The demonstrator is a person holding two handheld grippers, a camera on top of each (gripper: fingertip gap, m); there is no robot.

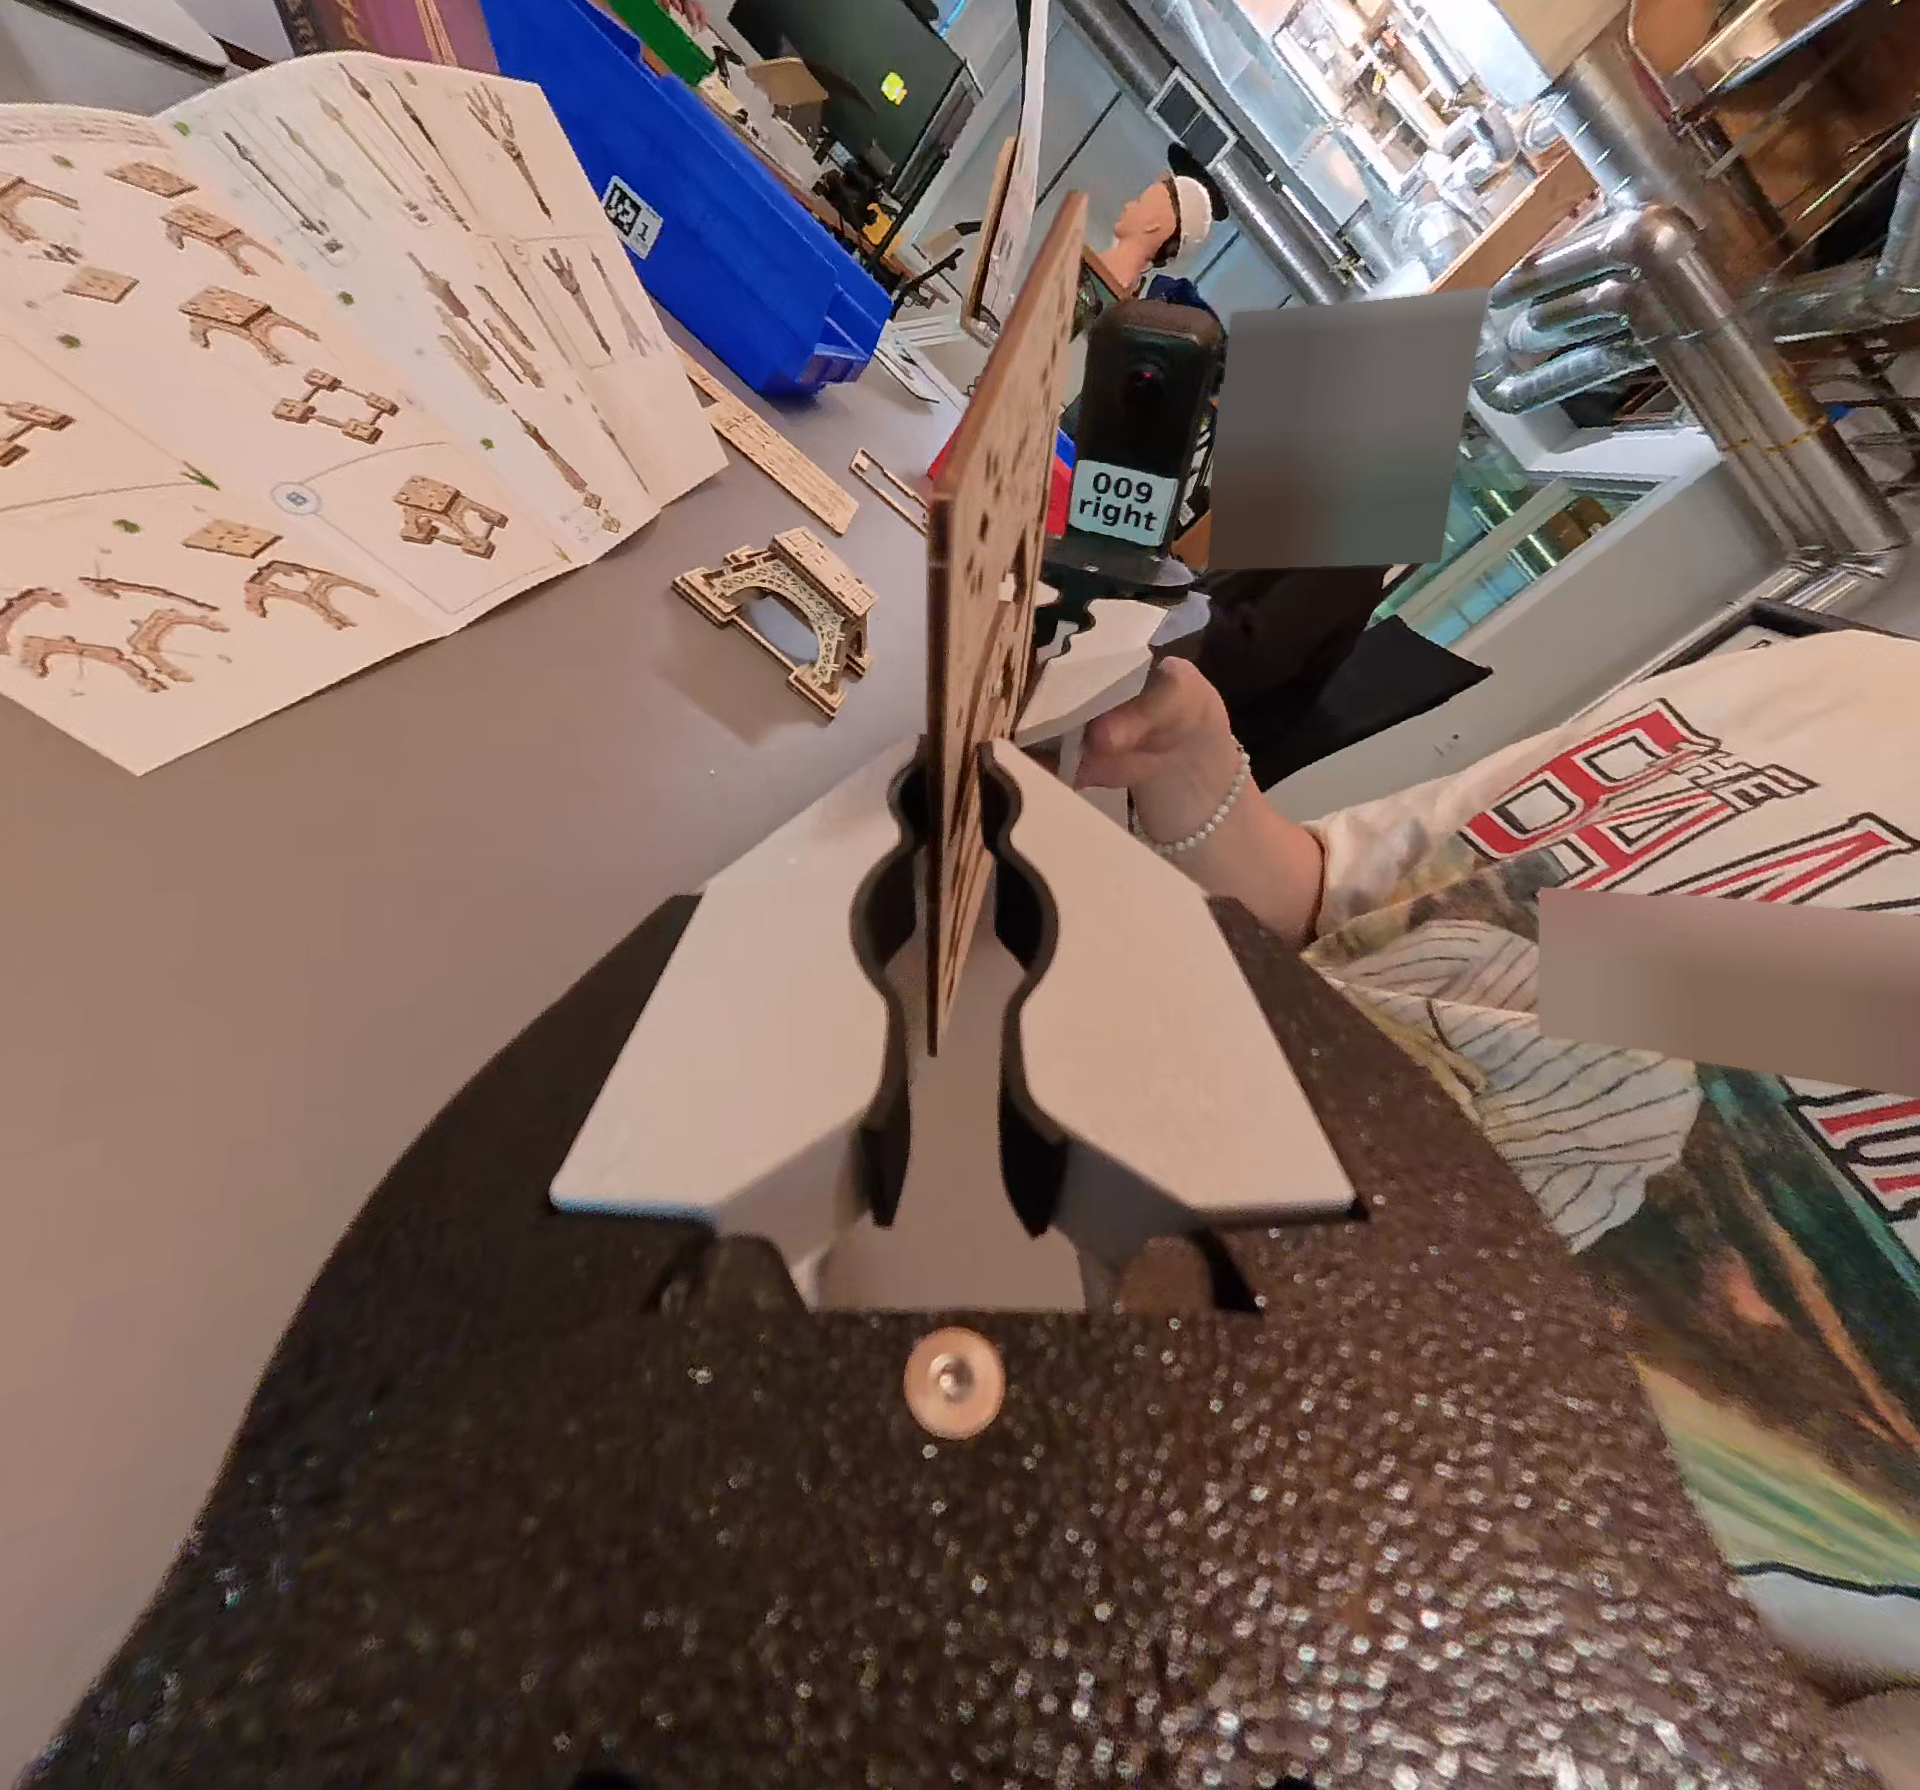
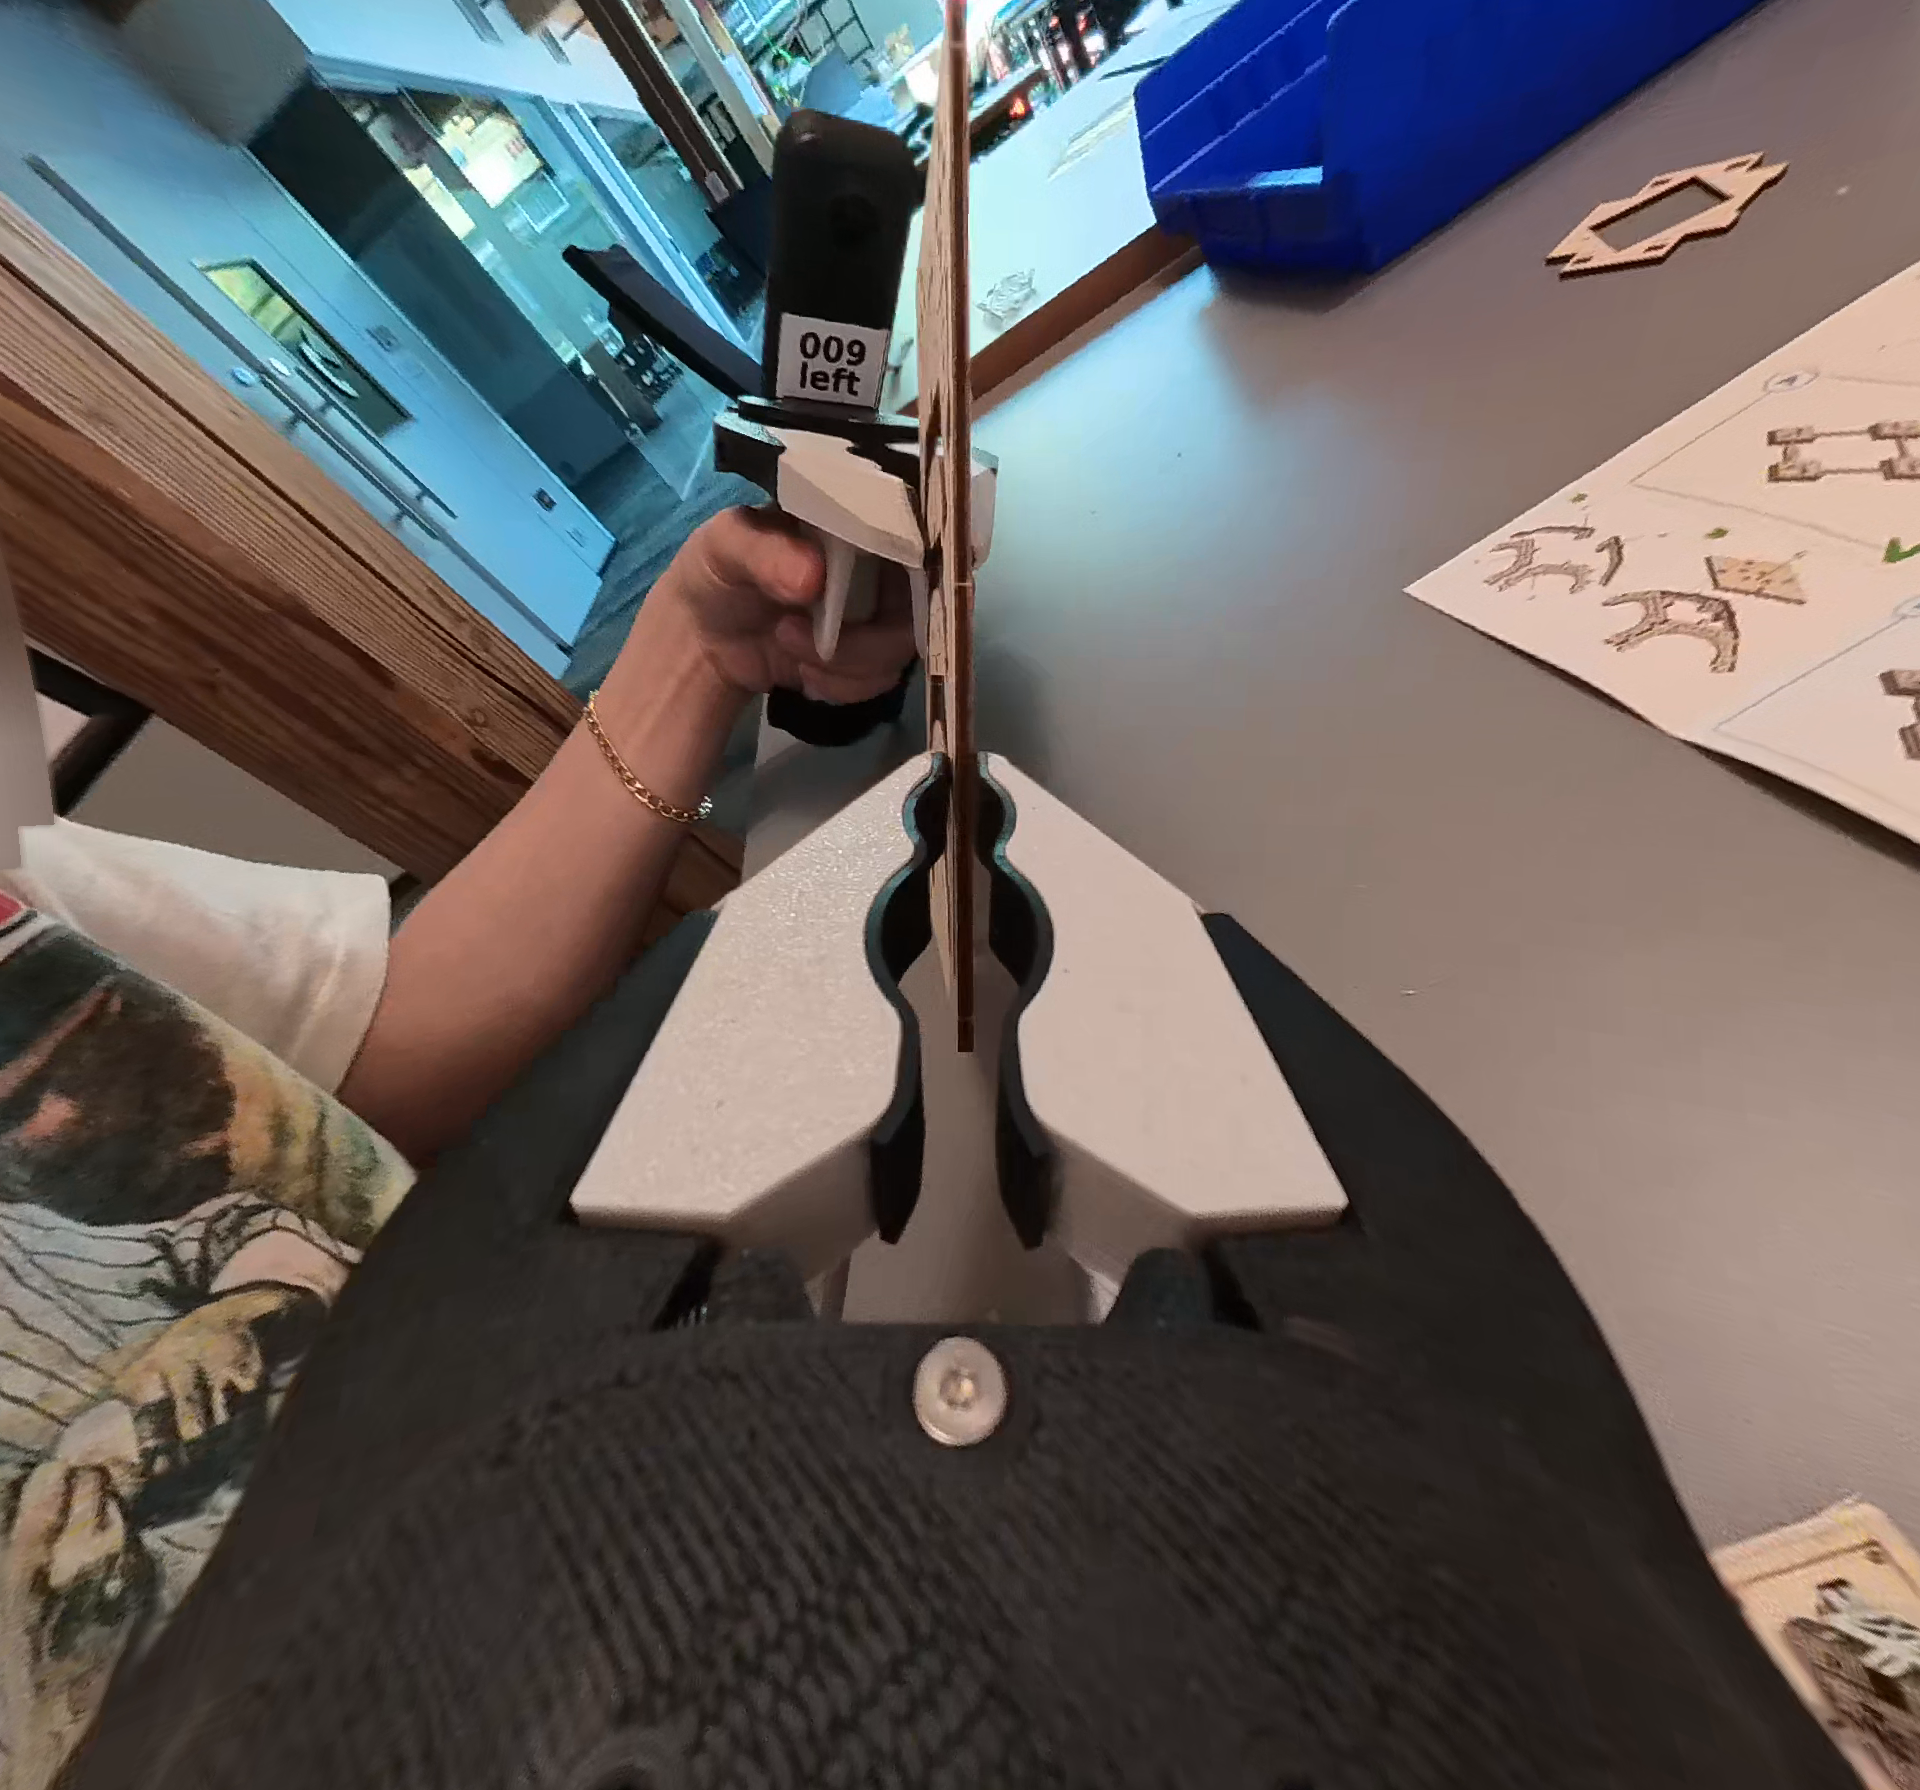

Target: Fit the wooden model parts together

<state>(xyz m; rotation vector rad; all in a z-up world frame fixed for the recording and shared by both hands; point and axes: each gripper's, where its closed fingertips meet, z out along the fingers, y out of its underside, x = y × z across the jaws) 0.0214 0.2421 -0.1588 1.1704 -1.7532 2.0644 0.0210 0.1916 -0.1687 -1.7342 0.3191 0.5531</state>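
A thin laser-cut wooden sheet [image 1: 1003, 493] stands edge-on between both grippers, held above the grey table [image 1: 416, 909]. My left gripper [image 1: 956, 753] is shut on one end of it. My right gripper [image 2: 961, 764] is shut on the opposite end of the same sheet [image 2: 948, 390]. Each gripper shows in the other's view, clamped on the sheet's far part: the right one [image 1: 1101, 639] and the left one [image 2: 883, 504]. A small assembled wooden arch base [image 1: 784, 613] stands on the table to the left of the sheet.
A folded instruction sheet [image 1: 312, 390] lies on the left of the table and also shows in the right wrist view [image 2: 1714, 577]. Blue bins [image 1: 675, 182] stand behind it. Loose wooden strips [image 1: 784, 467] and a flat wooden frame piece [image 2: 1662, 213] lie nearby. My right fingertips sit around 6 cm from my left ones. About 15 cm separates my right fingertips from the small assembled wooden arch base [image 1: 784, 613].
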